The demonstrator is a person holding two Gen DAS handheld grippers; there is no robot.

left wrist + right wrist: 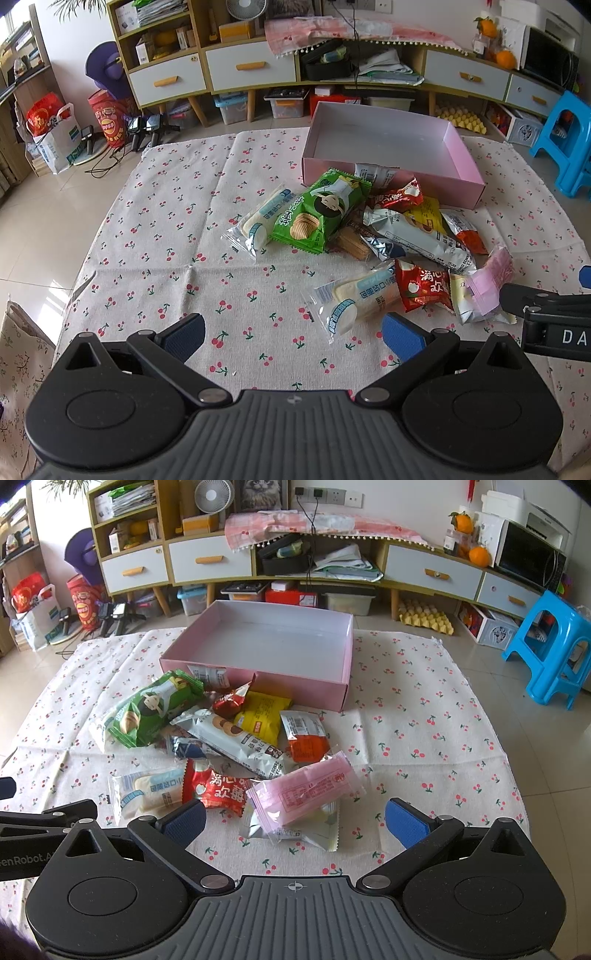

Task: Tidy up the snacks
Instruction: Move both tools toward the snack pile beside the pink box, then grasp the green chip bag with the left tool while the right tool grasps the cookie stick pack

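here both tongs (293, 338) (295, 821) gape empty; pink box (258, 681) hides one packet's (207, 675) end.

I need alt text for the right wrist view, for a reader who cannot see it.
An open gripper hovers over a pile of snack packets, nearest a pink packet, on a cherry-print cloth. Behind the pile sits a pink box, apparently empty.

My finger pads (406, 825) were blue on black arms; the cloth (166, 229) beneath me was cream with red cherries; the cardboard box (258, 675) was pink outside, white within; a crisp packet (321, 210) was green; a wafer wrapper (314, 788) pale pink.
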